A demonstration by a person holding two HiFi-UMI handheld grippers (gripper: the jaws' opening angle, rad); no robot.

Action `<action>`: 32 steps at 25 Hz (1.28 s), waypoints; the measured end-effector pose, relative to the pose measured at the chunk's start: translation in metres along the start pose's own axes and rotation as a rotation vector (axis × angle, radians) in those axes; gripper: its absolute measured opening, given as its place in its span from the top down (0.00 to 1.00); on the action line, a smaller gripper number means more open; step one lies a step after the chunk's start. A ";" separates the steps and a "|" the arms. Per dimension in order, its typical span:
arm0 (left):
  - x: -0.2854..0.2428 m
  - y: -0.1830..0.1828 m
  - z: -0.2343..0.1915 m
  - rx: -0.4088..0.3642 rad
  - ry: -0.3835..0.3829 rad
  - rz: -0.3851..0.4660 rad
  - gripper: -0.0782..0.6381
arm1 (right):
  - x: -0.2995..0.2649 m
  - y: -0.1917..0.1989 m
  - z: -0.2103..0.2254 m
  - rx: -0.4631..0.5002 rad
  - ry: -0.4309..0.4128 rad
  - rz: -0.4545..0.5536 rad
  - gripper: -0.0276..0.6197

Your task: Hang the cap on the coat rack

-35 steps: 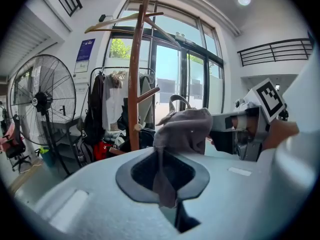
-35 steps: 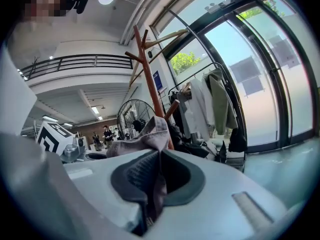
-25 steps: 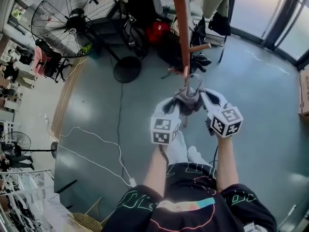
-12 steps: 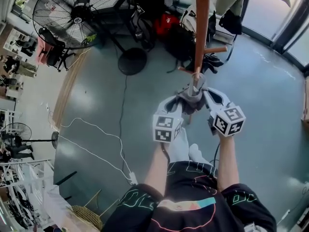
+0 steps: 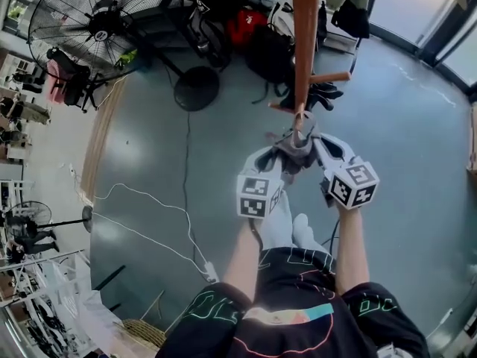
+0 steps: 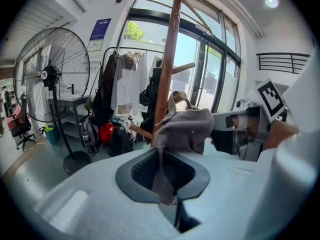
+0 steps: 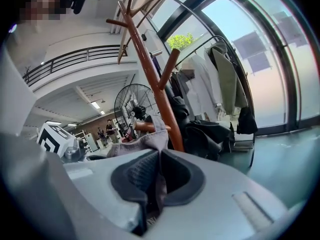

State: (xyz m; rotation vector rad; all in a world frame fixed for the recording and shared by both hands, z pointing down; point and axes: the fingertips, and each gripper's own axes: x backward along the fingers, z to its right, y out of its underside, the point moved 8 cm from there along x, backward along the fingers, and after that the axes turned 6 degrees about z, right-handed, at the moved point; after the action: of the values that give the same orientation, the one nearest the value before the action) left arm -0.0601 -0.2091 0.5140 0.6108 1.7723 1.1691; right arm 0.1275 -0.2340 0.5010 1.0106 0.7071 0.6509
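A grey cap (image 5: pixel 297 151) hangs between my two grippers in the head view, right in front of the brown wooden coat rack pole (image 5: pixel 304 43). My left gripper (image 5: pixel 274 162) is shut on the cap's left side; its own view shows grey cloth (image 6: pixel 182 131) pinched in the jaws. My right gripper (image 5: pixel 319 155) is shut on the cap's right side, with cloth (image 7: pixel 145 144) clamped between its jaws. A short peg (image 5: pixel 332 77) sticks out from the pole just above the cap. The rack's upper pegs (image 7: pixel 167 66) show in the right gripper view.
A large floor fan (image 5: pixel 100 28) stands at the back left, its round base (image 5: pixel 196 88) near the rack. Bags and dark clothes (image 5: pixel 261 47) are piled behind the pole. A white cable (image 5: pixel 141 215) runs over the grey floor. Glass doors (image 5: pixel 447 21) stand to the right.
The cap and both grippers have come closer to the rack pole and slightly up; the pole now stands straight above the cap.
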 end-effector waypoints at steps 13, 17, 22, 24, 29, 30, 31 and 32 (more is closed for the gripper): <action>-0.037 -0.001 -0.017 0.000 0.041 -0.064 0.85 | -0.029 0.004 0.022 -0.053 0.040 -0.026 0.93; -0.048 0.006 -0.020 0.003 0.055 -0.086 0.85 | -0.037 0.011 0.027 -0.070 0.051 -0.039 0.93; -0.058 0.015 -0.029 0.020 0.038 -0.103 0.85 | -0.045 0.022 0.030 -0.079 0.060 -0.067 0.93; -0.062 0.019 -0.029 0.019 0.039 -0.112 0.85 | -0.047 0.026 0.030 -0.057 0.077 -0.080 0.93; -0.065 0.026 -0.028 0.007 0.031 -0.138 0.82 | -0.045 0.027 0.031 -0.012 0.120 -0.082 0.90; -0.063 0.026 -0.029 0.012 0.027 -0.135 0.81 | -0.043 0.026 0.031 -0.010 0.122 -0.079 0.89; -0.061 0.026 -0.030 0.017 0.023 -0.130 0.79 | -0.041 0.025 0.031 -0.010 0.124 -0.077 0.87; -0.059 0.025 -0.031 0.023 0.019 -0.124 0.78 | -0.038 0.025 0.031 -0.011 0.126 -0.075 0.85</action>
State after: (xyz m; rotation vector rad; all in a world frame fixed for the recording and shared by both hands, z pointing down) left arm -0.0609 -0.2581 0.5647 0.4975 1.8151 1.0748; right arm 0.1245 -0.2696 0.5428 0.9347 0.8470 0.6565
